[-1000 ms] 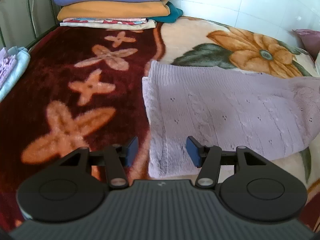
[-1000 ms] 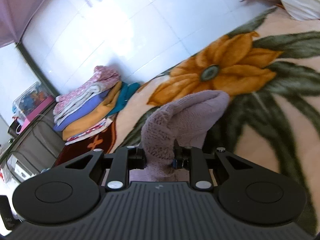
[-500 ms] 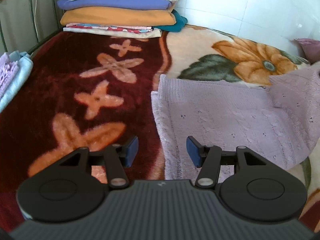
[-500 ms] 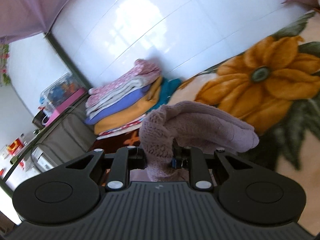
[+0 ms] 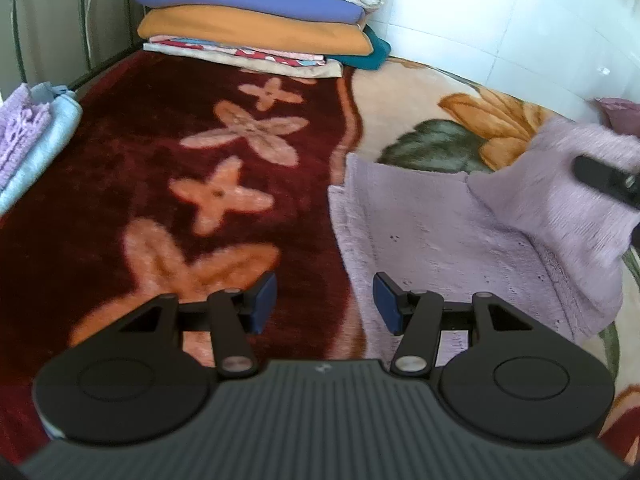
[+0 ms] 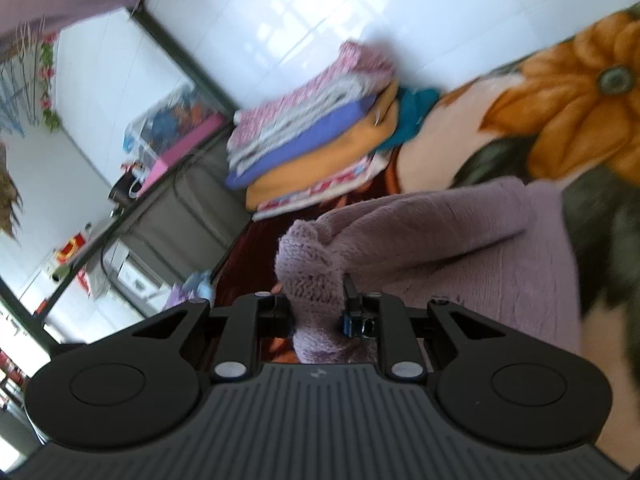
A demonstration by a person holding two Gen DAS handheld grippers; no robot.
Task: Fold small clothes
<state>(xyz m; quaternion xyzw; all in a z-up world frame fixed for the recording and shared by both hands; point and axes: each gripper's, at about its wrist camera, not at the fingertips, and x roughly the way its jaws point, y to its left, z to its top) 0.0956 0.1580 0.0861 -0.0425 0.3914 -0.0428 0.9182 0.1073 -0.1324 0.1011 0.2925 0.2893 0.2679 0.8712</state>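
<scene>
A lilac knitted sweater (image 5: 432, 248) lies on the bed's flowered blanket (image 5: 168, 208), spread where the dark red part with pale crosses meets the cream part with the orange flower, towards the blanket's right side in the left wrist view. Its left edge lies flat along the border of the red area, and its right part is lifted and doubled back over the flat part

The right gripper (image 6: 318, 312) is clenched on a bunched fold of the sweater (image 6: 440, 248), the knit squeezed between its two fingers and rising above them. In the left wrist view this gripper (image 5: 608, 184) shows as a dark blurred shape at the right edge, against the raised cloth

The left gripper (image 5: 325, 303) hangs over the near edge of the sweater with its blue pads (image 5: 387, 307) apart and nothing between them; the right pad is over the knit, the left over the red blanket

A stack of folded clothes (image 5: 260, 12) sits at the far end of the bed against the white tiled wall (image 5: 500, 20). More folded pieces (image 5: 28, 136), lilac and pale blue, rest at the bed's left edge
</scene>
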